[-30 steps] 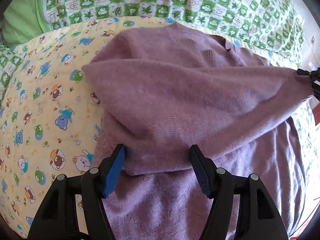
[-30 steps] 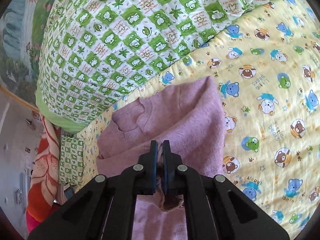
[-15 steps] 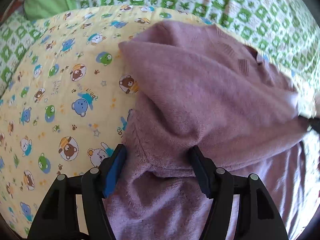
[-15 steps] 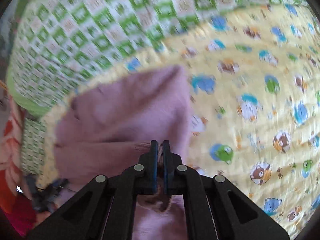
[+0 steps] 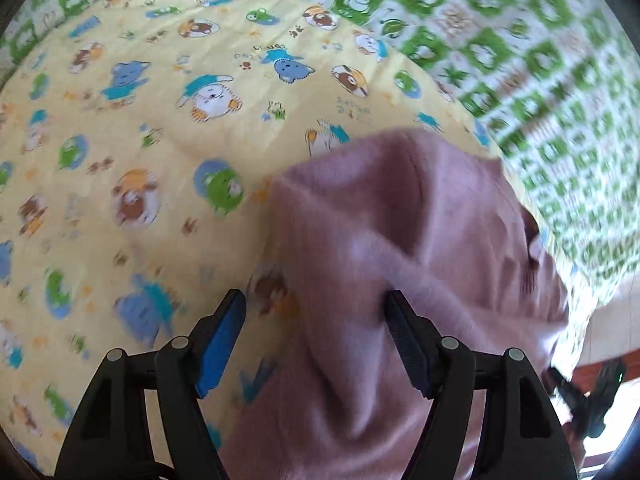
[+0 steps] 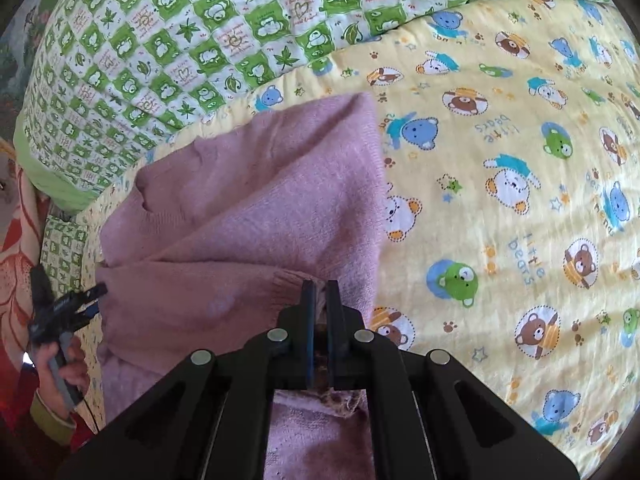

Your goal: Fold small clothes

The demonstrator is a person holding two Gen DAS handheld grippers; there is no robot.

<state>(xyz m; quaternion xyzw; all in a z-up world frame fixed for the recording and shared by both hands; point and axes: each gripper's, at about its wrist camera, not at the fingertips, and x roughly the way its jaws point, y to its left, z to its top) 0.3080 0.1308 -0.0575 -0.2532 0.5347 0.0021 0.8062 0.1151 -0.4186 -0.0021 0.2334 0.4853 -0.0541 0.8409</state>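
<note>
A mauve knitted sweater [image 5: 400, 220] lies on the yellow bear-print sheet [image 5: 140, 120], its sleeve folded across the body. My left gripper [image 5: 316, 300] hovers over the sweater's left edge with its jaws opening. The right pad brushes the knit, while the left pad stands apart over the sheet. In the right wrist view my right gripper [image 6: 320, 285] is shut on the sleeve's ribbed cuff [image 6: 288, 276], low over the sweater [image 6: 248, 208]. The neckline lies at the far left of that view.
A green-and-white checked quilt [image 6: 200, 20] borders the sheet [image 6: 500, 160] at the far side. A hand [image 6: 60, 364] in a green cuff holds the other gripper at the bed's left edge, beside an orange floral cloth [image 6: 16, 260].
In the left view the sweater has slid from the centre to the right and no longer fills the gap between the pads. The right gripper has sunk closer to the sweater, still holding the cuff.
</note>
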